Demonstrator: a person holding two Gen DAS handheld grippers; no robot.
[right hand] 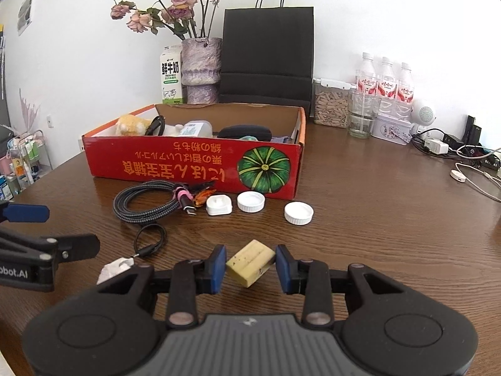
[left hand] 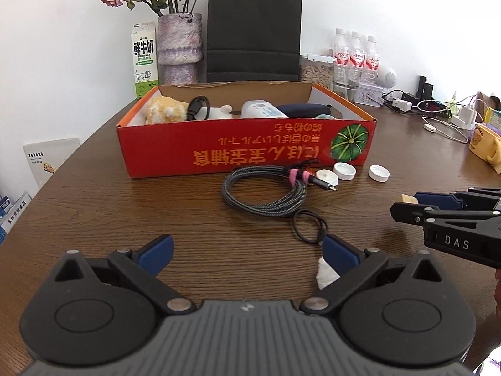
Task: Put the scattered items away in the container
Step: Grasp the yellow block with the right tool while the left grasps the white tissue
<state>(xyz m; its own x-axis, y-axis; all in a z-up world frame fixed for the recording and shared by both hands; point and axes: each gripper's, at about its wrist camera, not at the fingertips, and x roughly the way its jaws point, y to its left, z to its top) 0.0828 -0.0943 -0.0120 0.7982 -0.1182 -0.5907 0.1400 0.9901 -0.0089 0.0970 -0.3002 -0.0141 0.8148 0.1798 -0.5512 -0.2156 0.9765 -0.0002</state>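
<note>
A red cardboard box (left hand: 244, 153) (right hand: 188, 166) stands mid-table and holds a plush toy, a black cable, a white bottle and a dark case. In front of it lie a braided cable coil (left hand: 266, 191) (right hand: 147, 203), a thin black cable (left hand: 310, 225), a small white plug (right hand: 219, 205) and two white caps (right hand: 250, 202) (right hand: 298, 213). My right gripper (right hand: 250, 266) is shut on a yellowish block (right hand: 250, 263), lifted a little above the table. My left gripper (left hand: 245, 244) is open and holds nothing. A crumpled white paper (left hand: 325, 274) lies by its right finger.
Behind the box stand a milk carton (left hand: 144, 59), a vase of dried roses (left hand: 180, 47) and a black paper bag (left hand: 253, 34). Water bottles (right hand: 385, 84), a jar, a glass and a tin fill the back right. Chargers and cords (right hand: 463, 156) lie at the far right.
</note>
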